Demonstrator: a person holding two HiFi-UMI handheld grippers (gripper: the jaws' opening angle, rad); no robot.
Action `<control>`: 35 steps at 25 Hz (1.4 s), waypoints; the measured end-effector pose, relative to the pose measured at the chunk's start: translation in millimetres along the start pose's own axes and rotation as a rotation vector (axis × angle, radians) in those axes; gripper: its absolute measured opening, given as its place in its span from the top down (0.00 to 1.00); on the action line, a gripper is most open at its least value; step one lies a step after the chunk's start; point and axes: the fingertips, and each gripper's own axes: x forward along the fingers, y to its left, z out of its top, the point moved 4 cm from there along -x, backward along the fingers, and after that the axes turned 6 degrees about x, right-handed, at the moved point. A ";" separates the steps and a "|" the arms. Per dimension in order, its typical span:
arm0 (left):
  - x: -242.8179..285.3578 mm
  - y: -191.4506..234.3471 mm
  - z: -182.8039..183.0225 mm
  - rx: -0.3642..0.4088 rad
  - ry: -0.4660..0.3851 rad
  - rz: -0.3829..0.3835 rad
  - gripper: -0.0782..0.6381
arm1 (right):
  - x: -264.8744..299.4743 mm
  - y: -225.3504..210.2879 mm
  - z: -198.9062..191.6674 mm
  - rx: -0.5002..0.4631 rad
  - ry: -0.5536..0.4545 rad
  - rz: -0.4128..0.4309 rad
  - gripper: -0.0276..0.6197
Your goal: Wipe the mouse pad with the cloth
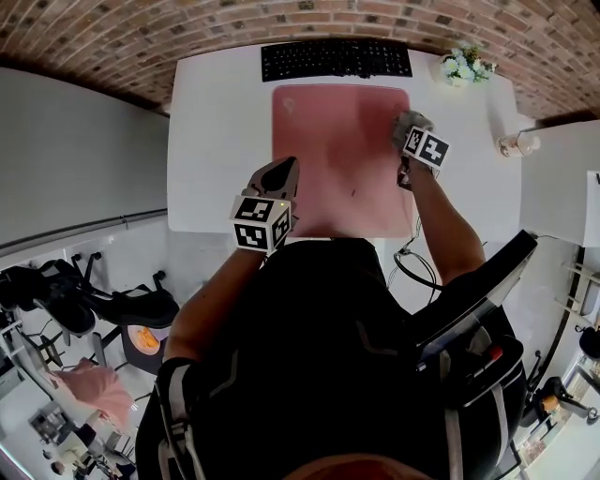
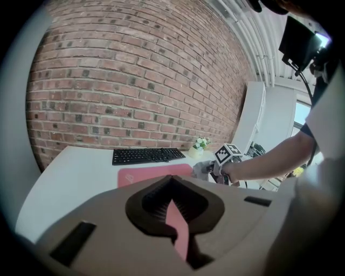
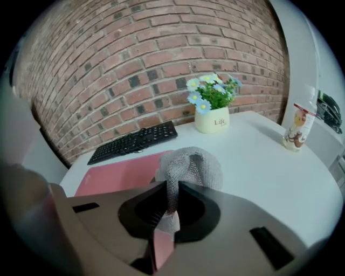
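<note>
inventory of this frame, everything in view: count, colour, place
desk: 1, white, against the brick wall
brick wall: 1, red-brown, behind the desk
keyboard: 1, black, far edge of the desk
mouse pad: 1, pink, desk centre, just in front of the keyboard
flower pot: 1, cream, white and blue flowers, far right corner
bottle: 1, pale with a label, at the desk's right edge
cloth: 1, grey mesh, in the right claw, at the pad's far right
left claw: 1, grey, shut, over the pad's near left corner
right claw: 1, grey, shut on the cloth
</note>
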 end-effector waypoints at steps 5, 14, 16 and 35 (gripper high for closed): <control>-7.8 2.2 -1.3 -0.024 -0.006 0.013 0.89 | -9.8 81.5 7.8 -0.050 -0.011 0.184 0.91; -45.1 27.4 -15.6 -0.060 -0.014 0.151 0.89 | 24.2 259.2 -15.6 -0.211 0.069 0.457 0.91; -54.1 36.3 -25.3 -0.083 0.009 0.190 0.89 | 37.9 289.1 -26.8 -0.241 0.102 0.481 0.91; -79.8 55.1 -52.2 -0.152 0.046 0.307 0.89 | 102.1 285.0 -47.8 -0.267 0.210 0.376 0.91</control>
